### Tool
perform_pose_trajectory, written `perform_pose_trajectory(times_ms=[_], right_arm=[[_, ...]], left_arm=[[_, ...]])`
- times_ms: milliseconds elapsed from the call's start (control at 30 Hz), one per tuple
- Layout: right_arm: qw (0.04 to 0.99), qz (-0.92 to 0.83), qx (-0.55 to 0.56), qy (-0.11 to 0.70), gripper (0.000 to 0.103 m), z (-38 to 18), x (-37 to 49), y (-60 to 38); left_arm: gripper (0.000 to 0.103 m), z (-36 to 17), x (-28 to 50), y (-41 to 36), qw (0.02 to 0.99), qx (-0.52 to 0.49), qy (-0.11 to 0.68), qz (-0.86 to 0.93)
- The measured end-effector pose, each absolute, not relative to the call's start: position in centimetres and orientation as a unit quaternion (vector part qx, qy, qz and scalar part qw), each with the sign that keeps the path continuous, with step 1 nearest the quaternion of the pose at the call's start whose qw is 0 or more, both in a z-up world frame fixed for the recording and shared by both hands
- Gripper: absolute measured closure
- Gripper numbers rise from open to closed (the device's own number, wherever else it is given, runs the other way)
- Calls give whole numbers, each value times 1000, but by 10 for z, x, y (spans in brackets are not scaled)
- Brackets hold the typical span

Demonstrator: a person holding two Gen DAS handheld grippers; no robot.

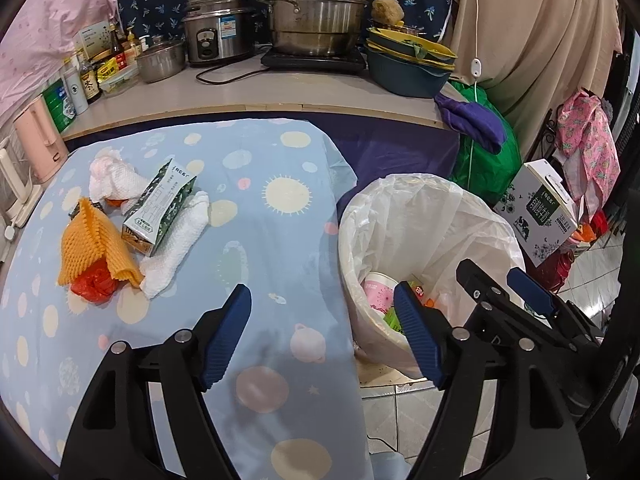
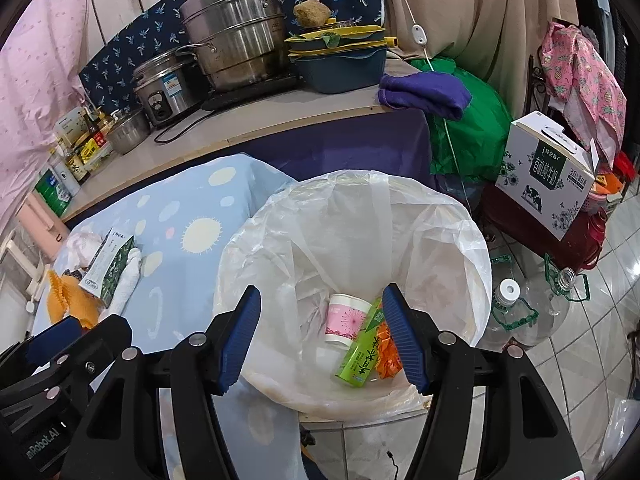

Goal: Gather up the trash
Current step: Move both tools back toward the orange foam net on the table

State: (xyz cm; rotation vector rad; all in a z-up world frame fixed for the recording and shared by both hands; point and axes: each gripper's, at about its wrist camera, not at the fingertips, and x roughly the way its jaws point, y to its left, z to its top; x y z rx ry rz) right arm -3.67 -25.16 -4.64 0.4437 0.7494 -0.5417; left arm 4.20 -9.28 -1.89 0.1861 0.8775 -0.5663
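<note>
Trash lies on the blue patterned tablecloth (image 1: 256,240): a green milk carton (image 1: 160,208), white paper towels (image 1: 176,240), an orange foam net (image 1: 94,242) and a red plastic scrap (image 1: 94,286). My left gripper (image 1: 322,320) is open and empty, above the table's right edge. A bin lined with a white bag (image 2: 400,216) holds a pink paper cup (image 2: 345,318), a green drink box (image 2: 360,354) and an orange wrapper (image 2: 388,354). My right gripper (image 2: 322,320) is open and empty above the bin. The carton also shows in the right wrist view (image 2: 108,268).
A counter (image 1: 280,88) behind carries a rice cooker (image 1: 216,30), steel pots (image 1: 320,8), bottles and stacked basins (image 1: 408,64). A milk box (image 2: 548,176) and empty plastic bottles (image 2: 532,312) stand on the tiled floor right of the bin.
</note>
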Motion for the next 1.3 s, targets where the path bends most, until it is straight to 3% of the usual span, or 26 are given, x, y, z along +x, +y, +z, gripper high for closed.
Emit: perform_pose_trajectory(times_ms=[1300], right_arm=[[896, -144, 132, 399, 42, -44, 51, -124]], left_arm=[[15, -41, 103, 81, 890, -3, 444, -101]])
